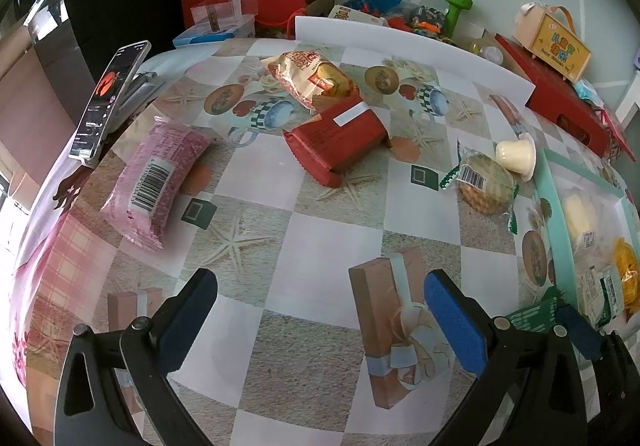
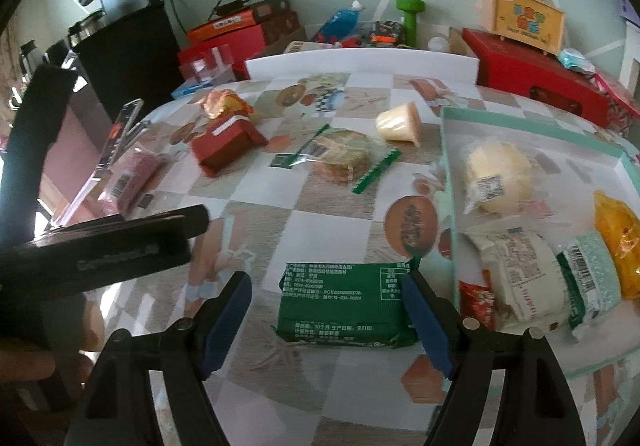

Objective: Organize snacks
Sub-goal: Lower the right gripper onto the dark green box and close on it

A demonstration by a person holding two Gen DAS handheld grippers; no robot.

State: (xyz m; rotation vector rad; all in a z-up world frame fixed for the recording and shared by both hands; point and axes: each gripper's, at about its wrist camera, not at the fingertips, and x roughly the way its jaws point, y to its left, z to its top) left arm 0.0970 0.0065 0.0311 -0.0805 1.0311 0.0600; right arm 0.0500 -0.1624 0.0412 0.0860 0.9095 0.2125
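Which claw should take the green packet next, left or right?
Right. The right claw is open with the green packet between its pads, beside the tray. The left claw is over bare tablecloth.

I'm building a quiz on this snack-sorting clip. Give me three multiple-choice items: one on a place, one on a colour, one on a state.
1. Where does the green packet lie?
A. in the tray
B. on the tablecloth between the right gripper's fingers
C. on the phone

2. What colour is the tray rim?
A. mint green
B. black
C. purple

3. How is the left gripper?
A. shut on a packet
B. open, empty
C. shut, empty

Answers: 1 B, it sits outside the tray inside the right gripper; 2 A, pale green edge; 3 B, only tablecloth between its spread fingers.
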